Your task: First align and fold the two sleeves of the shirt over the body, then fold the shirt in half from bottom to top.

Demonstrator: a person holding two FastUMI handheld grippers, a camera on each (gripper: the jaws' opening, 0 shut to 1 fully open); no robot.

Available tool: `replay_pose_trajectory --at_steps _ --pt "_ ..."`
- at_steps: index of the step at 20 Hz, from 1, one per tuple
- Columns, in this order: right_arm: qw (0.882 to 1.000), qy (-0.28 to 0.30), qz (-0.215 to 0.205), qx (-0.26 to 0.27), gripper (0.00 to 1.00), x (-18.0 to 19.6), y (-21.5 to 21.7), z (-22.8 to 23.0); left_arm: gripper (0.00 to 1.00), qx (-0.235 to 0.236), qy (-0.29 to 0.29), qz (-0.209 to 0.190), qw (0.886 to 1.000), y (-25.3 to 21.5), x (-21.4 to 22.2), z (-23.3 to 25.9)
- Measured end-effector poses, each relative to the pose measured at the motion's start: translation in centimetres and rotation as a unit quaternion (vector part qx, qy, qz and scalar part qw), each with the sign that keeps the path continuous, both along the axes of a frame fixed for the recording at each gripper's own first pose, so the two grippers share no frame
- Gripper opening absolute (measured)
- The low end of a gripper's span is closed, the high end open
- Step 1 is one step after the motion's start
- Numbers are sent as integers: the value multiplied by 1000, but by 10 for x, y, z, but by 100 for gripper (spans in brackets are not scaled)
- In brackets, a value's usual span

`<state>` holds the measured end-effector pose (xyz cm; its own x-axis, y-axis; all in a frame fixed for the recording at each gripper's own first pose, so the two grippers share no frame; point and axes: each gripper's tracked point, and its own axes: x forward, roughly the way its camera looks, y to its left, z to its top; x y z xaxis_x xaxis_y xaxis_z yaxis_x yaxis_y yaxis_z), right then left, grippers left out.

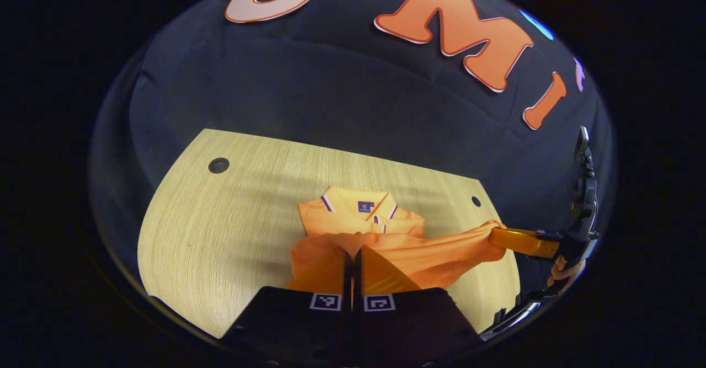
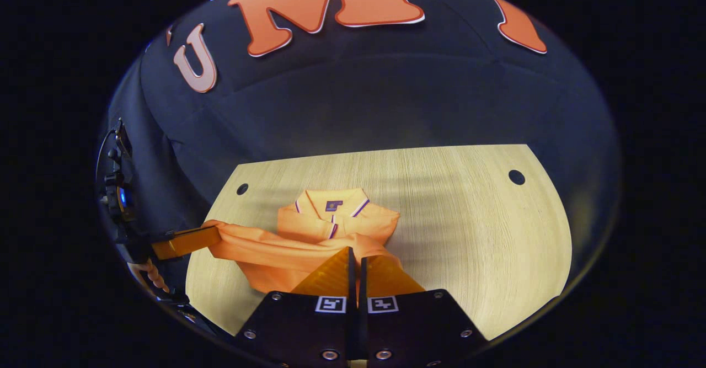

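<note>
An orange polo shirt (image 1: 364, 224) lies collar-far on the wooden table (image 1: 231, 213), its sleeves folded in over the body. The lower hem is lifted off the table and stretched between both grippers. In the left gripper view my left gripper (image 1: 353, 253) is shut on one hem corner, and the right gripper (image 1: 496, 236) pinches the other corner farther right. In the right gripper view my right gripper (image 2: 356, 253) is shut on the shirt (image 2: 336, 219) hem. The left gripper (image 2: 212, 230) holds the far corner at the left. The collar (image 2: 331, 205) stays flat on the table (image 2: 485, 230).
The tabletop has round holes near its far corners (image 1: 218, 165) (image 2: 517, 177). A hand (image 1: 562, 271) grips the right gripper's handle beyond the table's edge. Bare wood stretches on both sides of the shirt. The black cloth wall rises behind the table.
</note>
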<state>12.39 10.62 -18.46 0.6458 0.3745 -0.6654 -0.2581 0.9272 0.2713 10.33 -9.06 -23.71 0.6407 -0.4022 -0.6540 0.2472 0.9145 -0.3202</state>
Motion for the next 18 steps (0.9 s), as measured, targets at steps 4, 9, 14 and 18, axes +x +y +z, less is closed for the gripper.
replay_pose_trajectory --at_steps 4,9,14,18 --pt "1000 -12 -1 -10 0 36 7 -9 1 18 -3 -7 1000 -5 32 -13" --pt "999 6 -6 -33 0 79 14 -56 1 59 -1 -9 998 -5 69 -49" --pt "998 26 -15 -47 2 106 25 -106 1 93 20 -6 995 -2 97 -99" --pt "998 20 -38 -51 4 126 24 -123 4 110 17 -7 994 -3 118 -124"
